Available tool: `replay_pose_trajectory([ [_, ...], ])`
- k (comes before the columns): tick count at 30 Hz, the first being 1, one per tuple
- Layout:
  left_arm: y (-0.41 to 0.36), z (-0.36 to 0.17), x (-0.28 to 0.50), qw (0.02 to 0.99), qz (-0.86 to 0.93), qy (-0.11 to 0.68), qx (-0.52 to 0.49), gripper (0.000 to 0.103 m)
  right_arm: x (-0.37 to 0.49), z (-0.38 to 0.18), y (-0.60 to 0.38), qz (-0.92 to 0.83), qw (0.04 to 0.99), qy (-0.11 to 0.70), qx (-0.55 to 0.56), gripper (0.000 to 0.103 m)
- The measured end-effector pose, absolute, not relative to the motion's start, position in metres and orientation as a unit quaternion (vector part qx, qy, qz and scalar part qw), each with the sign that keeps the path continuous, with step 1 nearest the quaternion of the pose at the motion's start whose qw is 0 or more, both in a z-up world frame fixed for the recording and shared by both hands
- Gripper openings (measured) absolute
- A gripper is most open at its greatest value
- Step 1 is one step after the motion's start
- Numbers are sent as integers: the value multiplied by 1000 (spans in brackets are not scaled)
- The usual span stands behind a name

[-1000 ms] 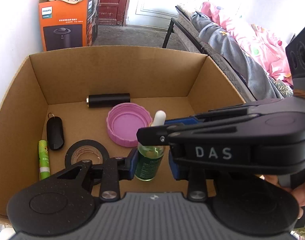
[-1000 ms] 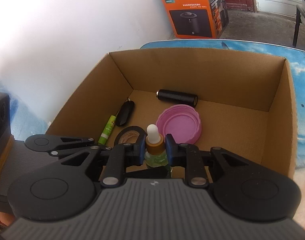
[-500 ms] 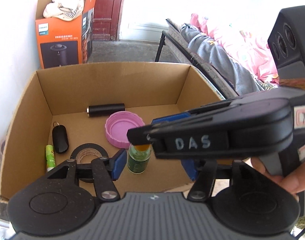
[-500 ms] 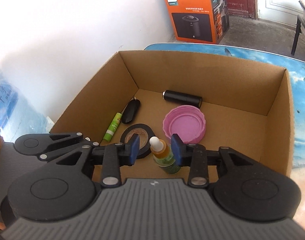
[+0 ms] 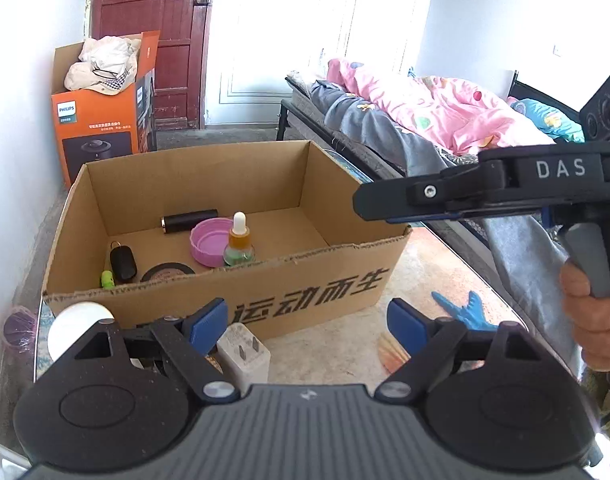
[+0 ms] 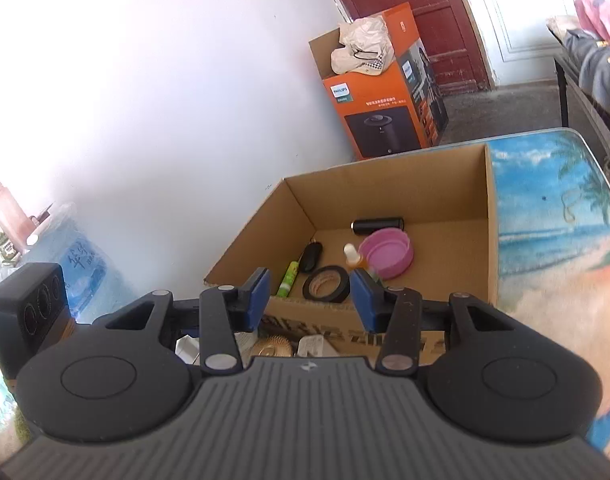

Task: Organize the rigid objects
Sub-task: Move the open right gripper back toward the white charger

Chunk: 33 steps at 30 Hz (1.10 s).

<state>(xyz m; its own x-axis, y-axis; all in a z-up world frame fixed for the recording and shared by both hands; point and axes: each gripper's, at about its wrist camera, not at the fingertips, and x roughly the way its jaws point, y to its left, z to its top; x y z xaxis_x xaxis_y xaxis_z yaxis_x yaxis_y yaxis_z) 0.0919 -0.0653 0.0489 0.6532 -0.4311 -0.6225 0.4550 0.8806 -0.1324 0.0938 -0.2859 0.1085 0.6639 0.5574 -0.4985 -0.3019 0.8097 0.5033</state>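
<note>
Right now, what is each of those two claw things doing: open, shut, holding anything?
Left gripper: jaws opening wide, nothing between them.
Right gripper: jaws opening, empty; the dropper bottle stands in the cardboard box.

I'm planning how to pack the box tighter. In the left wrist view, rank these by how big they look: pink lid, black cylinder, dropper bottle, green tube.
1. Pink lid
2. Black cylinder and dropper bottle: these look alike, so no ranking between them.
3. Green tube: smallest, though the box wall hides part of it.
</note>
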Motion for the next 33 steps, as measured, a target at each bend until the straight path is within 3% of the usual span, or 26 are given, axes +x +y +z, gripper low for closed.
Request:
replay_pose_trajectory([
  [7,-70,13,70,925,-221,309,14,81,93,41,-267,250,852,390,246,37],
  [9,-72,1,73,921,-213,326,16,69,102,26,-261,252,840,404,261,32],
  [12,-72,-13,80,917,-200,345,15,60,116,6,-252,250,825,424,276,29],
  [23,-66,-31,102,920,-162,355,13,50,157,-26,-235,247,793,460,314,27],
  [33,-70,-30,99,920,-174,351,4,49,152,-25,-241,229,790,468,324,27],
])
